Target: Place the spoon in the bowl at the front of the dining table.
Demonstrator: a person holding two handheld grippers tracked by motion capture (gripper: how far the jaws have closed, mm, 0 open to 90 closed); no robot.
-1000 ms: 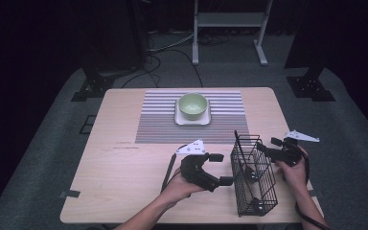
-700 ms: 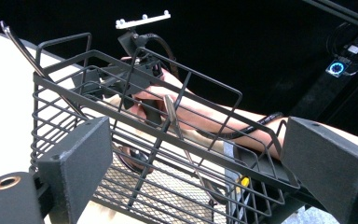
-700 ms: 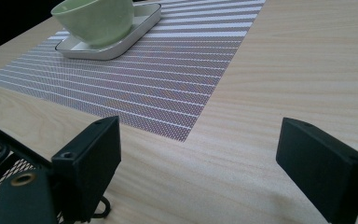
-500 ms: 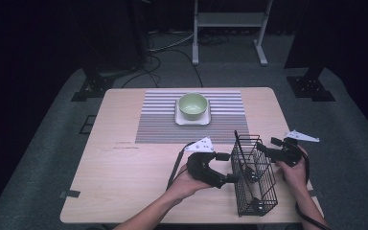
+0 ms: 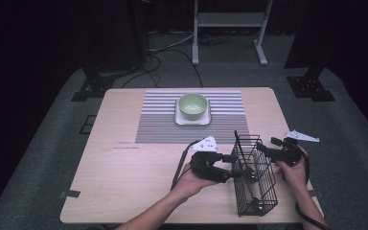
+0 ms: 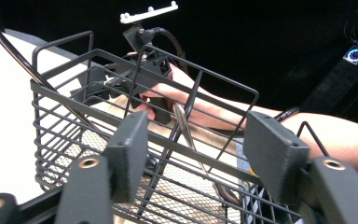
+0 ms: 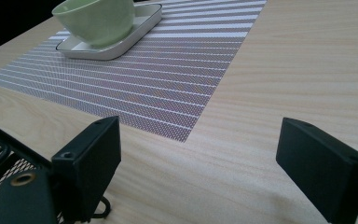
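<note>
A black wire basket (image 5: pixel 263 191) stands at the table's front right. My left gripper (image 5: pixel 234 166) is open at its left wall; whether it touches the wire is unclear. In the left gripper view the open pads (image 6: pixel 130 140) stand wide before the basket rim (image 6: pixel 65 96), and a slim metal utensil (image 6: pixel 184 128) leans inside. My right gripper (image 5: pixel 268 146) is open just right of the basket's far end, nothing between its jaws. In the right gripper view the gripper (image 7: pixel 200 149) faces the bare wood.
A green bowl (image 5: pixel 192 105) (image 7: pixel 95 18) sits on a white square plate (image 5: pixel 191 121) on a striped placemat (image 5: pixel 158 124) (image 7: pixel 168 84) at the back middle. The table's right edge runs close behind the right hand.
My left gripper has moved right and a little forward, up to the basket's left wall. The basket and the right gripper have stayed put.
</note>
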